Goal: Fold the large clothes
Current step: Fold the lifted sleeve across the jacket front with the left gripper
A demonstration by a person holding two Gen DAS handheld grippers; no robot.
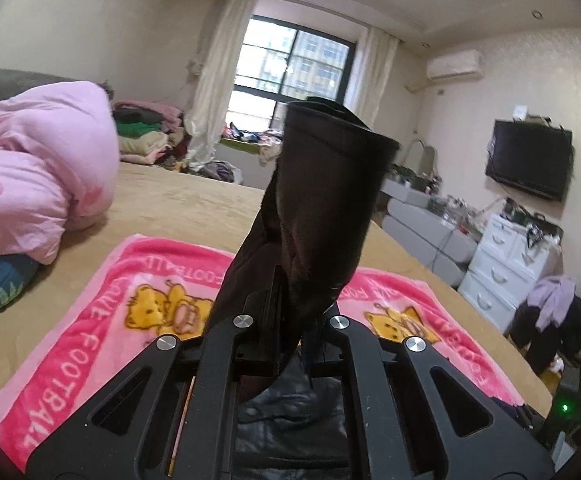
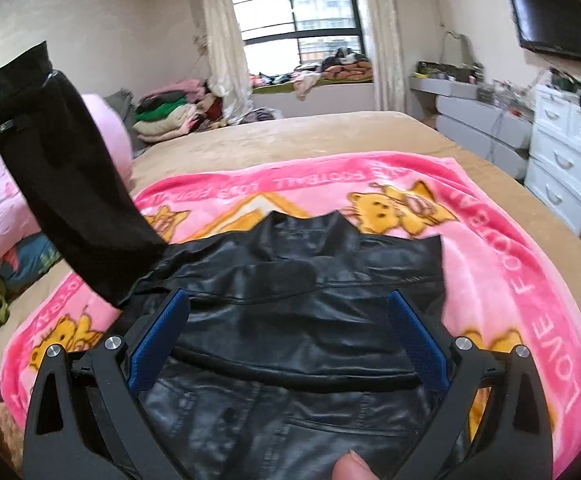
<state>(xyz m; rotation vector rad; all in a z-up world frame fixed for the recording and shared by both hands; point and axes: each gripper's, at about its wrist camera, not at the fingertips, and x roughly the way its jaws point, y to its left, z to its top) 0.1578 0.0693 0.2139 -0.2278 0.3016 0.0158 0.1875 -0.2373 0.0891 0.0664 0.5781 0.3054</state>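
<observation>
A black leather jacket lies spread on a pink cartoon blanket on the bed. One black sleeve rises from its left side, up and to the left. My left gripper is shut on that sleeve, whose cuff stands upright in front of the camera; the same gripper shows at the left edge of the right wrist view. My right gripper hovers just over the jacket's body, jaws wide open, blue pads bare and nothing between them. A person's fingertip shows at the bottom edge.
A tan bed sheet lies under the blanket. A pink duvet is heaped at the left. Folded clothes are piled by the window. White drawers, a grey dresser and a wall television stand on the right.
</observation>
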